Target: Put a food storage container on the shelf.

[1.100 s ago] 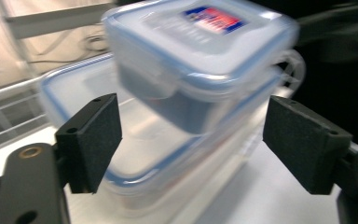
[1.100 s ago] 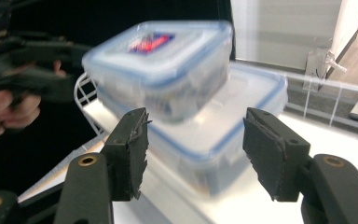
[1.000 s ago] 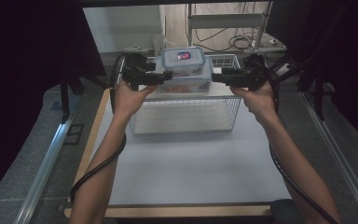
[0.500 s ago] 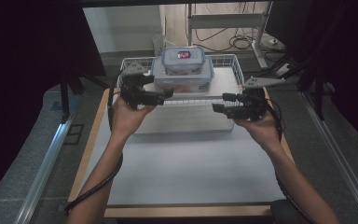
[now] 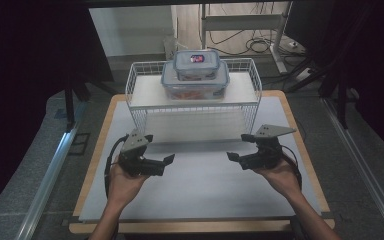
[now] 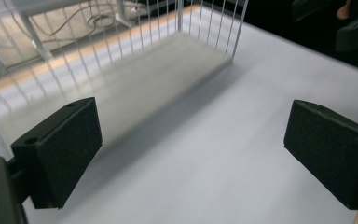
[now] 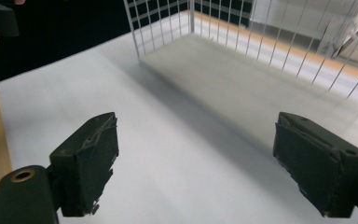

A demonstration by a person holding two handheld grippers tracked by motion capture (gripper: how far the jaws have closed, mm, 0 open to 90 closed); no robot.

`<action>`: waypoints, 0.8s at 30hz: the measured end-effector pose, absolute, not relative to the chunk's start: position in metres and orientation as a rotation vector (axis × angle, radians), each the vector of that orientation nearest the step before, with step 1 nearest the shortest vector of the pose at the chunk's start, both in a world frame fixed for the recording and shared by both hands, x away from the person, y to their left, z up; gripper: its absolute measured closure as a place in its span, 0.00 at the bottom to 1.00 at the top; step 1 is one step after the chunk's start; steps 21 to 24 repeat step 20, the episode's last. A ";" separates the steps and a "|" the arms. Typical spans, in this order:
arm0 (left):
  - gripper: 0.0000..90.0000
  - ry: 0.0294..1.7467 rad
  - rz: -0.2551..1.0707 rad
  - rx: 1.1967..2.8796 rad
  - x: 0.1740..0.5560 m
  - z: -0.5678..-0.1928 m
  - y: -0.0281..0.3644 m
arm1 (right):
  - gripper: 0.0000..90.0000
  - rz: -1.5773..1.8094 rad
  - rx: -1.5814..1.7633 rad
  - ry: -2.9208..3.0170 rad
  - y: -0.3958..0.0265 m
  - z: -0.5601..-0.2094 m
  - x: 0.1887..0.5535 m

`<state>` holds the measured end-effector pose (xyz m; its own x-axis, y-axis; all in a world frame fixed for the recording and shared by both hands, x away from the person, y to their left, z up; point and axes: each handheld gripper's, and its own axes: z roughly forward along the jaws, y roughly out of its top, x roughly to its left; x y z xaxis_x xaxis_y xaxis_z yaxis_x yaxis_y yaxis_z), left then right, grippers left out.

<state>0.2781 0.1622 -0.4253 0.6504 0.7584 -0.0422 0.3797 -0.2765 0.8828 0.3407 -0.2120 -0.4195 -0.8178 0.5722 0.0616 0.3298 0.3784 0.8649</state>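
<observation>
- Your left gripper (image 5: 168, 161) and right gripper (image 5: 232, 157) had just been opening; jaws spread, empty, facing each other at lower centre.
- The stacked containers (image 5: 195, 75) sat on the wire rack (image 5: 145, 95) at upper centre, long axis across, midway between both hands.

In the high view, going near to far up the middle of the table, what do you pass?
White mat → wire rack → large food container → small food container stacked on it.

Two stacked lidded containers (image 5: 195, 80), one wire rack (image 5: 252, 95), one table (image 5: 200, 180), two tongs (image 5: 169, 160)
</observation>
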 end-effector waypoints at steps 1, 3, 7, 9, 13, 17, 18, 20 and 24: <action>0.04 0.899 0.488 1.893 0.274 -0.432 0.164 | 0.14 1.414 0.805 2.401 -0.213 -0.425 0.338; 0.04 0.903 0.481 1.891 0.267 -0.446 0.165 | 0.13 1.411 0.813 2.406 -0.214 -0.436 0.333; 0.03 0.919 0.484 1.918 0.255 -0.476 0.163 | 0.10 1.376 0.817 2.443 -0.215 -0.457 0.321; 0.02 0.924 0.471 1.956 0.252 -0.489 0.160 | 0.09 1.355 0.803 2.457 -0.216 -0.465 0.316; 0.02 0.934 0.463 2.020 0.247 -0.509 0.155 | 0.08 1.294 0.790 2.481 -0.220 -0.485 0.310; 0.01 0.922 0.483 2.057 0.247 -0.515 0.153 | 0.08 1.229 0.796 2.515 -0.222 -0.496 0.310; 0.01 0.918 0.485 2.054 0.247 -0.515 0.153 | 0.08 1.226 0.799 2.517 -0.221 -0.497 0.311; 0.01 0.903 0.483 2.042 0.247 -0.514 0.152 | 0.08 1.234 0.796 2.520 -0.220 -0.497 0.312; 0.01 0.903 0.483 2.042 0.247 -0.514 0.152 | 0.08 1.234 0.796 2.520 -0.220 -0.497 0.312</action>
